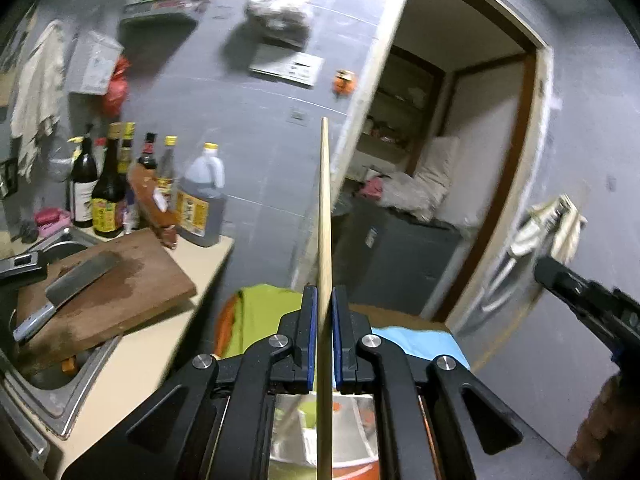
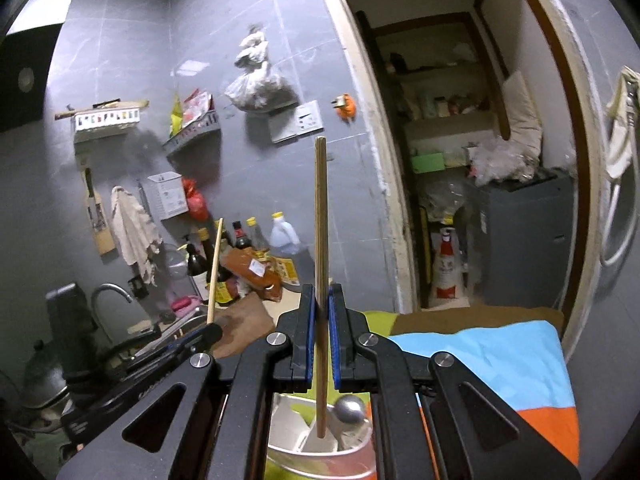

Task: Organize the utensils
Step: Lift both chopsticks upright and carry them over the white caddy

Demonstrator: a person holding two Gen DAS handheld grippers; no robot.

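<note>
My left gripper [image 1: 323, 300] is shut on a pale wooden chopstick [image 1: 324, 216] that stands upright between the blue pads. My right gripper [image 2: 321, 300] is shut on a darker wooden chopstick [image 2: 320, 216], also upright, its lower end [image 2: 320, 432] hanging over a metal utensil holder [image 2: 320, 460]. A round metal ladle end [image 2: 350, 408] rests in that holder. The holder also shows below my left gripper [image 1: 344, 432]. The left gripper and its chopstick [image 2: 214, 272] appear at the left of the right wrist view. The right gripper [image 1: 580, 292] shows at the right edge of the left wrist view.
A wooden cutting board [image 1: 112, 288] with a cleaver [image 1: 68, 288] lies over the sink [image 1: 60, 392]. Sauce bottles [image 1: 152, 192] stand against the grey tiled wall. A blue, green and orange cloth [image 2: 500, 364] covers the table. An open doorway [image 2: 480, 160] leads to a storeroom.
</note>
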